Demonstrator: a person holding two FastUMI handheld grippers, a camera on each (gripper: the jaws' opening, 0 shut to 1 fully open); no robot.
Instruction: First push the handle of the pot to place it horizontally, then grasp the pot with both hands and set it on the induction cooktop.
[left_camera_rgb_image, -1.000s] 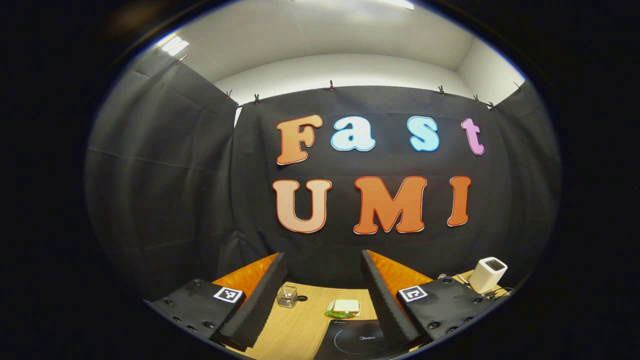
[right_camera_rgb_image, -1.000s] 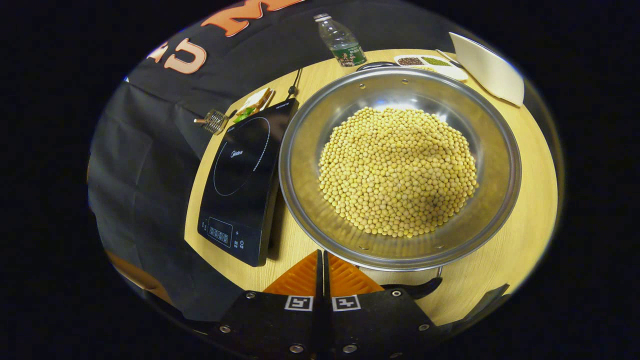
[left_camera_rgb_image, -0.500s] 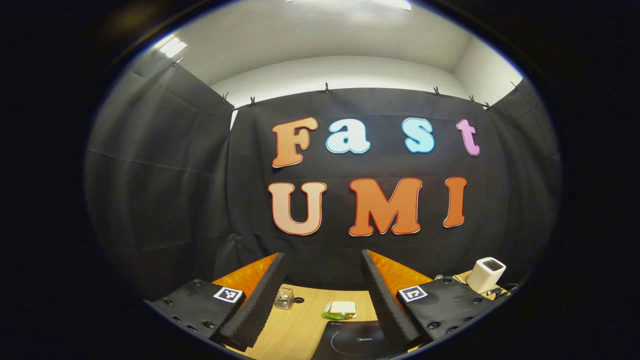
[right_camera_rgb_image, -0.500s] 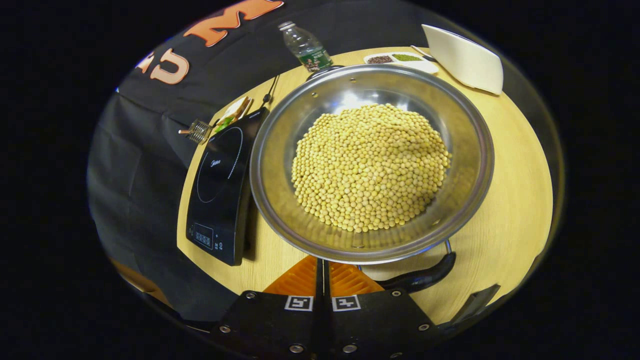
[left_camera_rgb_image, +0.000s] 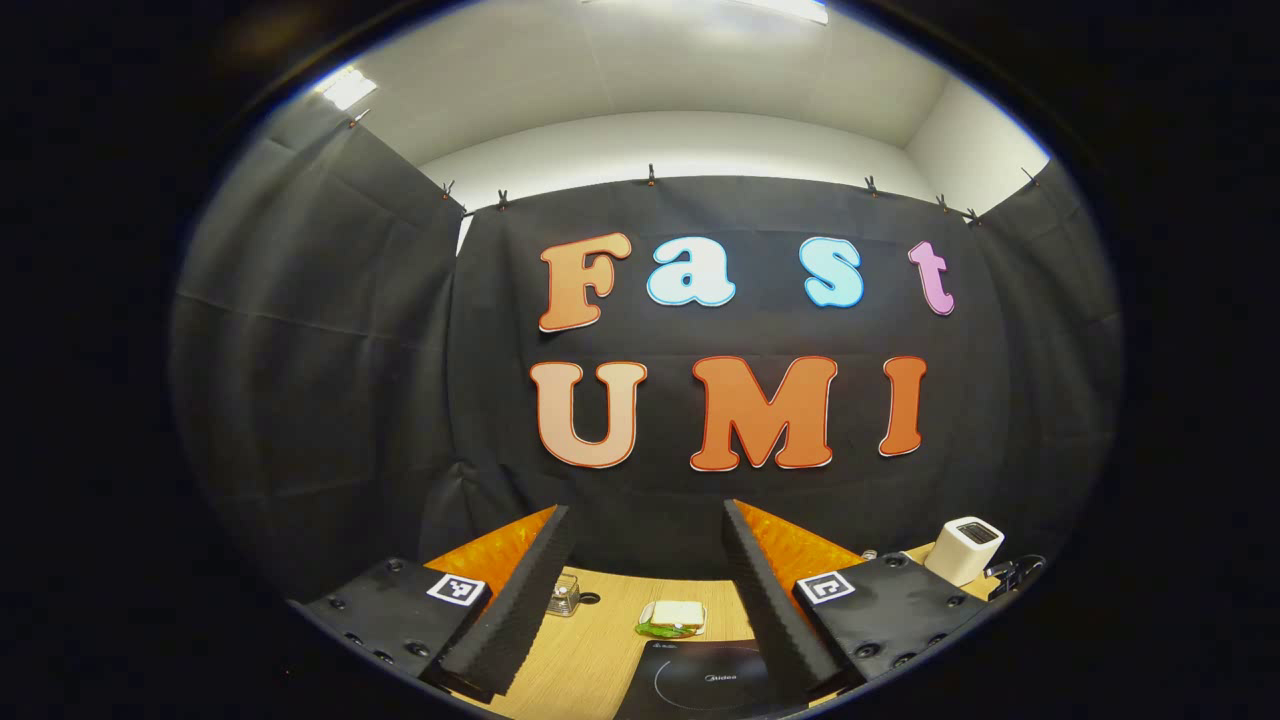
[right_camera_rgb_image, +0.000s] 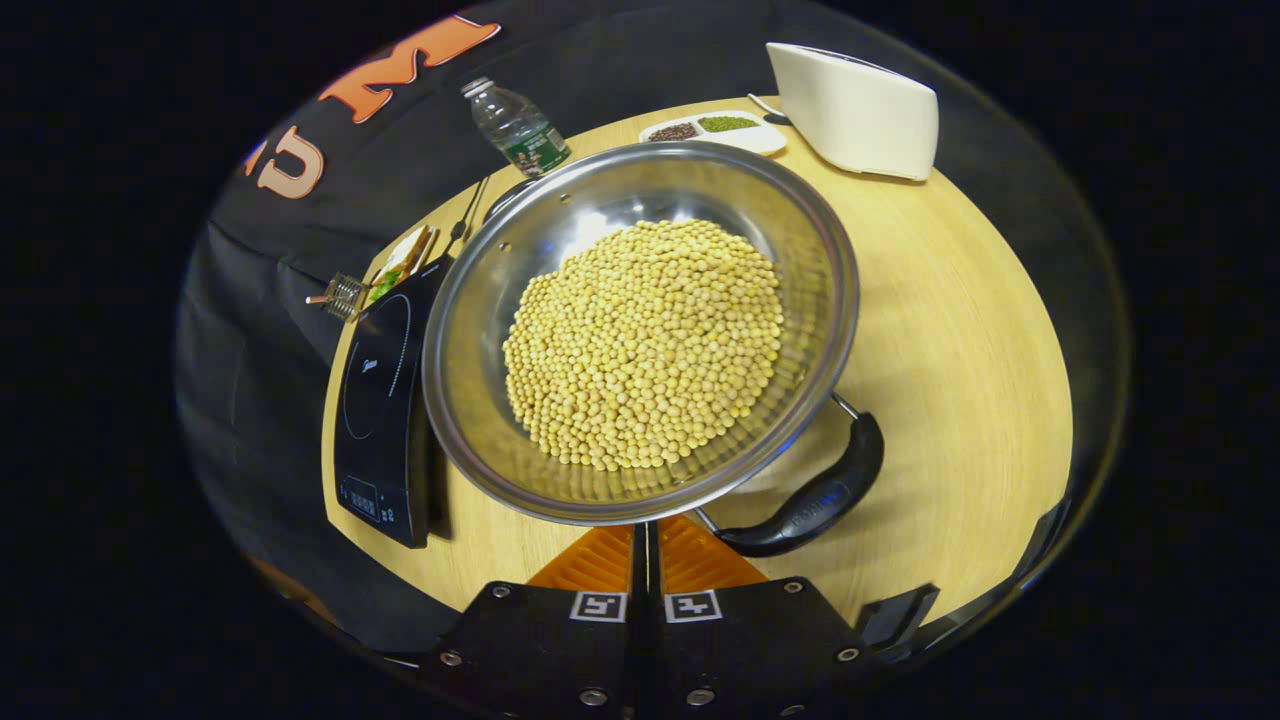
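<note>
Pot: we see it on the wooden table, just beside the cooktop, not on it yet.
Weight: we think it is heavy, full of little yellow beans that could roll and spill.
Feel: hard, shiny metal, maybe slippery.
Where to hold: we would take the near handle and the far handle, one on each side.
Right gripper: closed tight, holding nothing, close to the pot's rim.
Left gripper: wide open, empty, pointing at the wall.
Writing: the cooktop has a small word and the handle has tiny marks, too small for us to read.
</note>
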